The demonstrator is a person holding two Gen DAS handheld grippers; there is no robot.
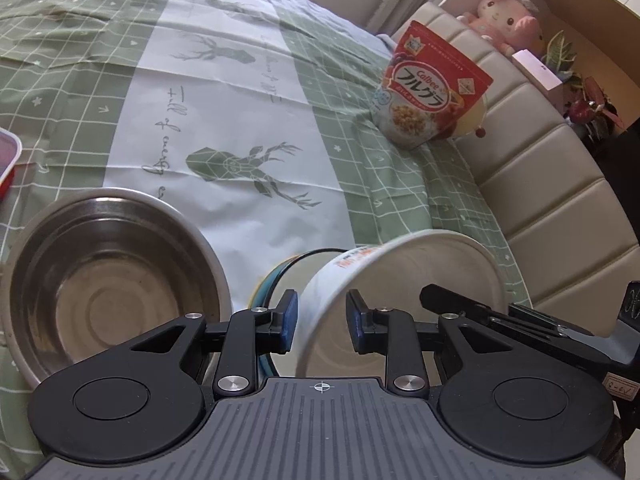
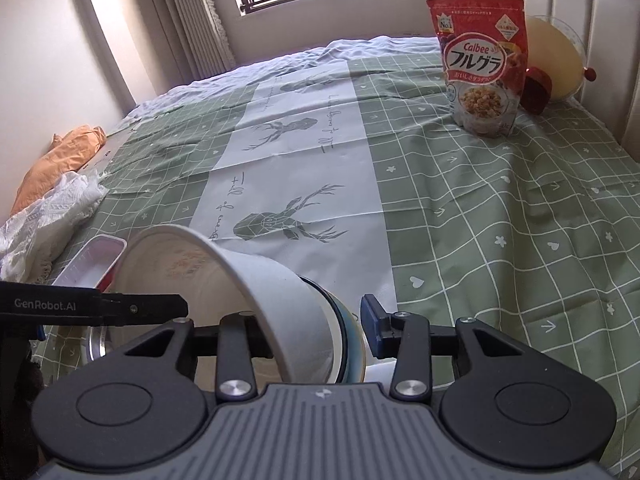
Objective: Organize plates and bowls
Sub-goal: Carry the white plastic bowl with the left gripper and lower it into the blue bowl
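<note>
A white paper bowl [image 1: 400, 280] is tipped on its side on the bed [image 1: 240, 92], its base nested into a blue-rimmed bowl [image 1: 276, 280], just beside a steel bowl [image 1: 108, 276]. The left hand-held gripper [image 1: 322, 320] has its fingers set astride the paper bowl's wall, one outside and one inside, apparently pinching it. The right hand-held gripper [image 2: 316, 332] brackets both bowls; its left finger is hidden, so its grip cannot be judged. The paper bowl looks light and crushable, best held gently near the stiffer rim. The steel bowl looks rigid and slippery. A cereal bag [image 2: 480, 68] stands well apart.
</note>
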